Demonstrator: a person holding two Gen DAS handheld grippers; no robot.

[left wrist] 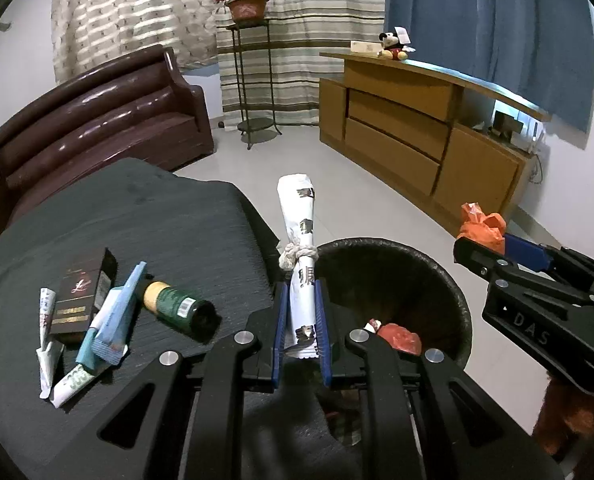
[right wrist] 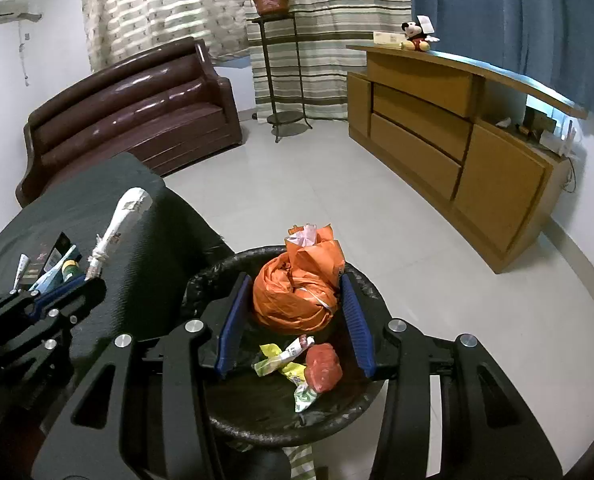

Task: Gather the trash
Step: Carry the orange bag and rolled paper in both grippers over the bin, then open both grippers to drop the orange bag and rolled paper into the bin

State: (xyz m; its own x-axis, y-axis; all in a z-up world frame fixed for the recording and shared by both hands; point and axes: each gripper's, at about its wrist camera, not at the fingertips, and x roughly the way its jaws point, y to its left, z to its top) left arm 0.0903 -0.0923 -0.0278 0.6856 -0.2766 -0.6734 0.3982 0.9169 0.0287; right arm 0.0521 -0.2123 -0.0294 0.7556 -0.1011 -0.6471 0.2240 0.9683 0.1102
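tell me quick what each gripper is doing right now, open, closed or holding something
Left gripper: closed on the rolled paper tied with string.
Right gripper: closed on the orange plastic bag, above the black bin.

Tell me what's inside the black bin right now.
Inside the bin: a red wad and yellow-green wrappers. The orange bag, held above, and the right gripper cover its far side.

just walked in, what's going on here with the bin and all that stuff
A person with a gripper in each hand is clearing trash into a black bin. The left gripper is shut on a tied paper roll at the bin's edge; the right gripper holds an orange bag over it. A red wad and wrappers are already inside. A bottle and boxes remain on the table.
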